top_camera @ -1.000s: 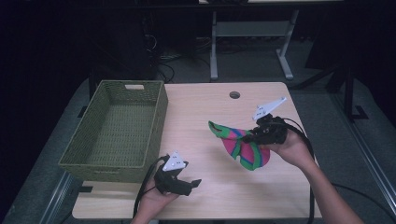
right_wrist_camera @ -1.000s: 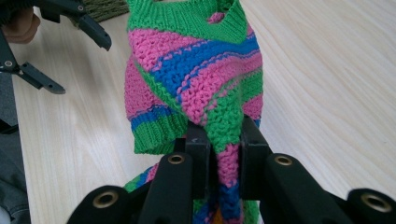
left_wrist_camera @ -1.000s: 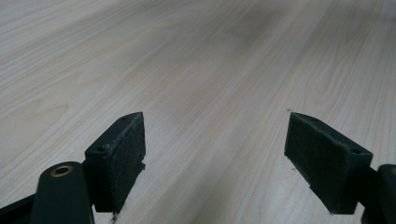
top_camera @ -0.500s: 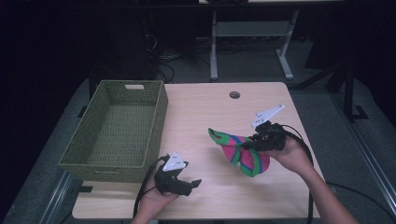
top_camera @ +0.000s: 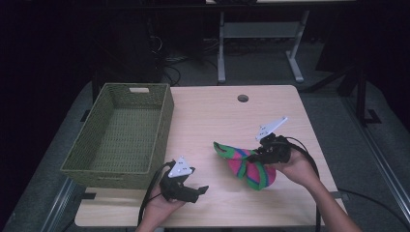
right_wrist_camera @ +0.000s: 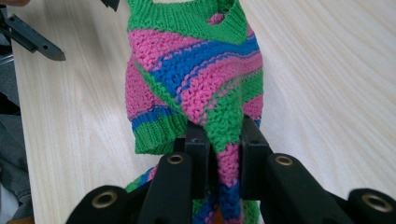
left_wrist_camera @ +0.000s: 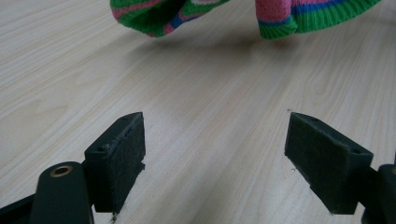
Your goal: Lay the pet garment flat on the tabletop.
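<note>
A small knitted garment striped pink, green and blue hangs low over the right half of the wooden table, its lower end near the tabletop. My right gripper is shut on a fold of the knitted garment, which drapes forward from between the jaws. My left gripper rests at the table's front edge, left of the garment, open with nothing between its pads. In the left gripper view the garment's hem hangs just above the wood.
A woven green basket with handle cut-outs stands on the left side of the table, with nothing visible inside. A round cable hole sits near the far edge. Cables trail from both grippers off the front edge.
My right gripper has come down and slightly towards the front with the knitted garment, which now hangs lower over the table. The left gripper has stayed in place.
</note>
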